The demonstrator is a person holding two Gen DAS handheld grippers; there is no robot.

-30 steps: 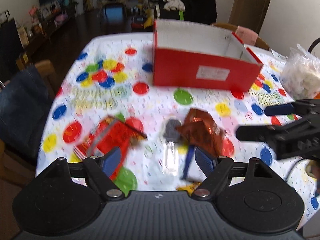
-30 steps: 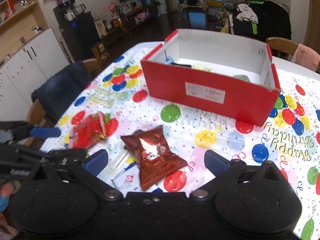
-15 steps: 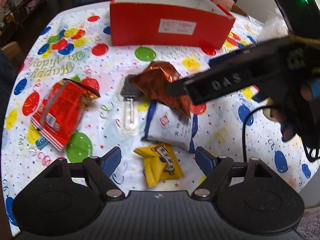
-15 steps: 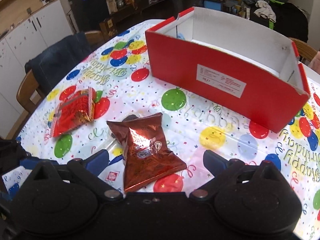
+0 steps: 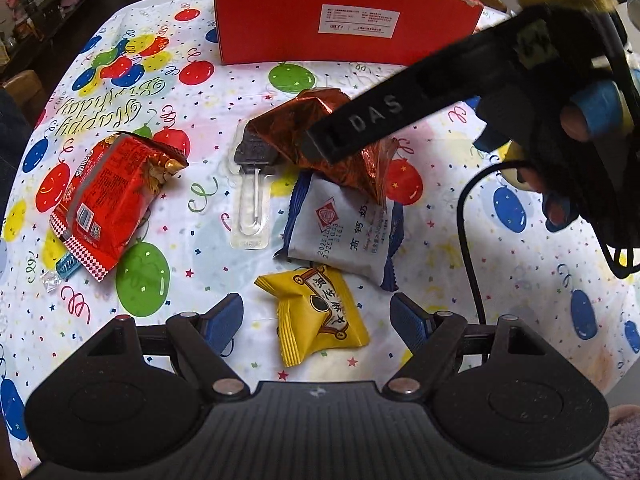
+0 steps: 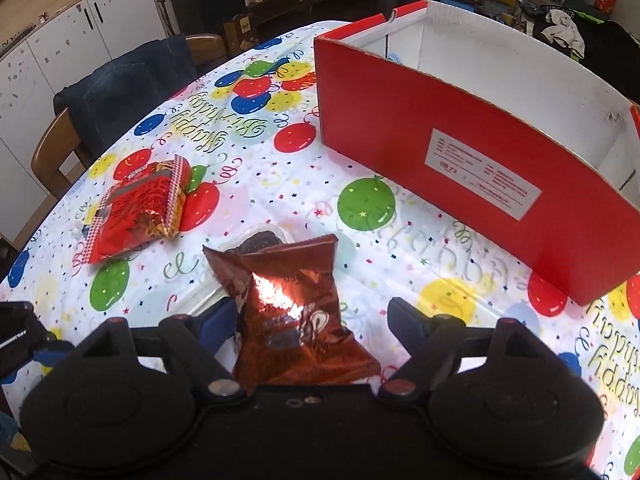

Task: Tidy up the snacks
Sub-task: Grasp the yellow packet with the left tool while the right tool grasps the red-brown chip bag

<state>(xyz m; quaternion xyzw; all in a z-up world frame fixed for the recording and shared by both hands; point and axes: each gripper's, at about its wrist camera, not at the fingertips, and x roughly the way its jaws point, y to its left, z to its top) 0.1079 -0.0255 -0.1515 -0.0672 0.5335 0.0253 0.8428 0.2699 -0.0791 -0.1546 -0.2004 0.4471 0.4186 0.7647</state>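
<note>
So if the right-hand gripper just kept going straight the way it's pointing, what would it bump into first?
Most likely the shiny brown snack bag. It already lies between the open fingers of the right gripper, which points down at it. Under the bag is the balloon tablecloth; the height above it is hard to judge.

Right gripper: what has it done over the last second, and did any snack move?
The right gripper came down over the brown foil packet, which now lies between its open fingers, not yet gripped. The left gripper closed in above the yellow packet, also open. The snacks and red box stayed put.
</note>
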